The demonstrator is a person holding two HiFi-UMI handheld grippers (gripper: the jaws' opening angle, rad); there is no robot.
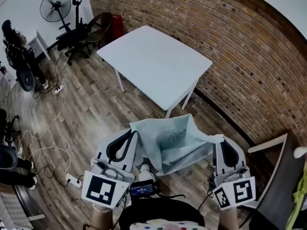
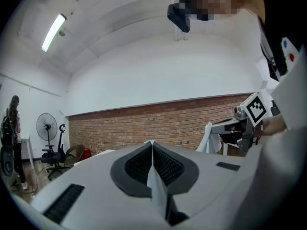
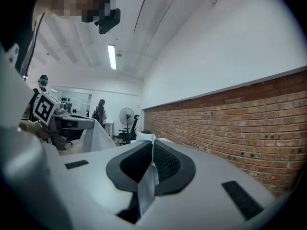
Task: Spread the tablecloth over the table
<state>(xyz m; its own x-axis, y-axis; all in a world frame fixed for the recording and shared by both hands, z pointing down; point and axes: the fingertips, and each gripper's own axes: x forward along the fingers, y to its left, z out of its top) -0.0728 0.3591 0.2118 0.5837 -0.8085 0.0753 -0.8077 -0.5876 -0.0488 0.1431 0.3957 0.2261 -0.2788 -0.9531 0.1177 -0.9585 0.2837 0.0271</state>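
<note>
Your head camera looked steeply down from above and behind the left hand-held gripper (image 1: 133,132) and the right hand-held gripper (image 1: 218,139), with the counter (image 1: 153,61) well ahead of both. Each gripper camera rode close behind its own jaws, so they and the pinched tablecloth (image 1: 168,143) filled the lower frame, and it faced level toward the brick wall (image 1: 230,42). Each also caught the other hand-held gripper off to its side. All three views shared the wall and the fan (image 1: 55,6).
</note>
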